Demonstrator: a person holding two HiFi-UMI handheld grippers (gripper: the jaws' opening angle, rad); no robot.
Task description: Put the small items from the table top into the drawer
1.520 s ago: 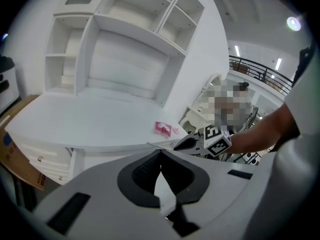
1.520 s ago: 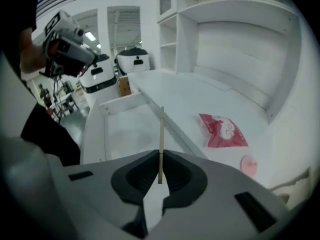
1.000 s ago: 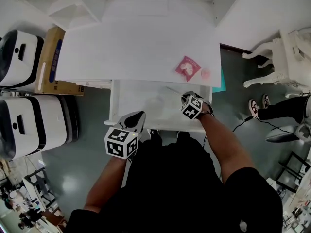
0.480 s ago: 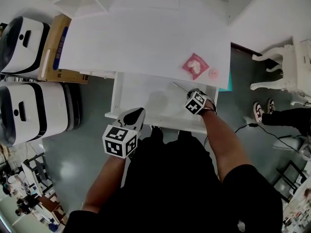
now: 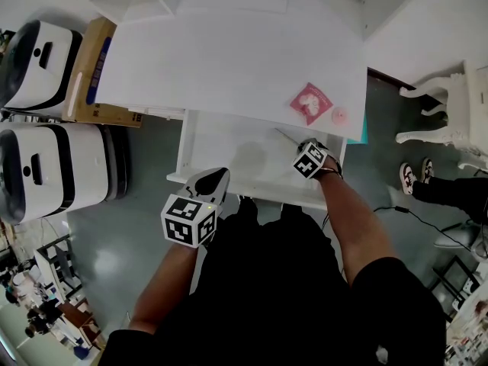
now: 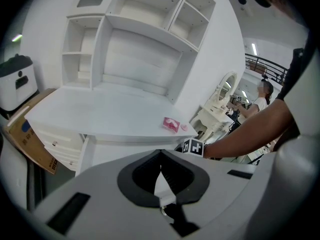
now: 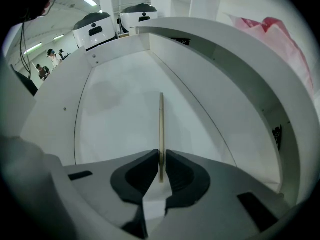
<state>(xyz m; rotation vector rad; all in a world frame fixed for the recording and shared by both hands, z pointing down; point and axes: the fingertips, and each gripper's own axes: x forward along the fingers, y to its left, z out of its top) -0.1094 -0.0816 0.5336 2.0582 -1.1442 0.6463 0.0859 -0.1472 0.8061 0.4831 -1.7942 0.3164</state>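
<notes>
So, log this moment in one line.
right gripper: shut on thin stick in drawer | left gripper: shut, empty | pink packet, pink disc: on table

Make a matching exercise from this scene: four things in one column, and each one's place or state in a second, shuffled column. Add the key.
Things
1. thin stick
2. pink packet
3. small pink round item
4. left gripper

Places or states
A. shut on nothing, near the drawer's front edge
B. lying on the table top, just left of a smaller pink thing
C. clamped in the right gripper, over the open drawer
D. on the table top, nearest its right edge

Pairs: 1-C, 2-B, 3-D, 4-A
</notes>
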